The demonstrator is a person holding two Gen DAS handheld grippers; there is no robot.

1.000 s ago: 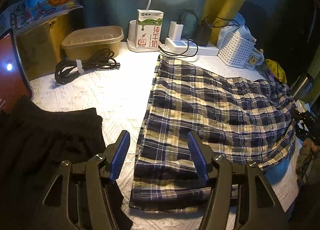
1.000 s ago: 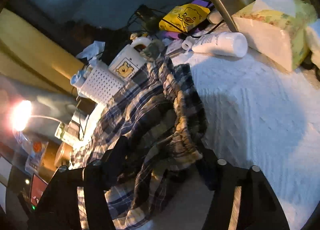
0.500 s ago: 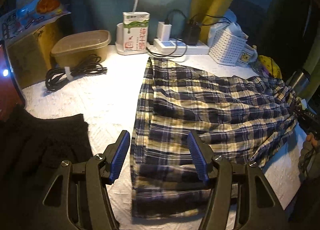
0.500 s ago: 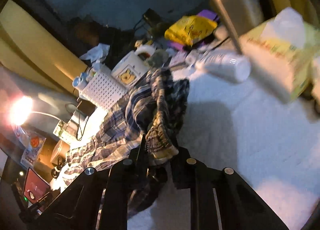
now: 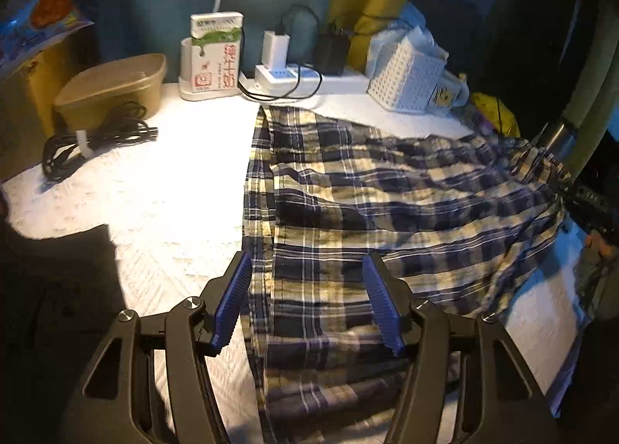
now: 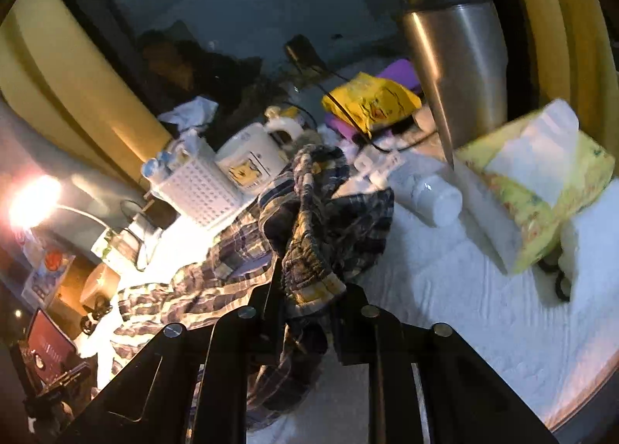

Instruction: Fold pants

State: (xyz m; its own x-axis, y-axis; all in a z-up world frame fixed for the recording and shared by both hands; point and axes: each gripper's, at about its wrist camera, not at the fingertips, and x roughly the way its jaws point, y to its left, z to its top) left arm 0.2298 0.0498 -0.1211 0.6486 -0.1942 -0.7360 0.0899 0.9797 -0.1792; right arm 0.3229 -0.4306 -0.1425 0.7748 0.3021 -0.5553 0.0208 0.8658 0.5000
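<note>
Blue-and-cream plaid pants [image 5: 387, 204] lie spread across the white tablecloth [image 5: 174, 192]. My left gripper [image 5: 307, 266] hovers open over the leg-hem end near the pants' left edge, its blue pads [image 5: 232, 301] apart and nothing pinched between them. In the right wrist view my right gripper [image 6: 309, 281] has the bunched waistband [image 6: 309, 243] clamped between its jaws and raised off the table; the jaws are opening slightly with the cloth still between them. That gripper [image 5: 588, 204] also shows at the right edge of the left wrist view, on the pants' lifted end.
A black garment [image 5: 58, 308] lies front left. Coiled cable [image 5: 93, 134], brown container [image 5: 112, 84], milk carton [image 5: 214, 53], power strip [image 5: 309, 74] and white basket [image 5: 406, 80] line the back. Steel flask [image 6: 456, 69], white bottle [image 6: 429, 192] and tissue pack [image 6: 541, 192] stand beyond the waistband.
My right gripper closed on the waistband and lifted it, bunching the cloth. My left gripper shifted right over the pants' leg end, staying open.
</note>
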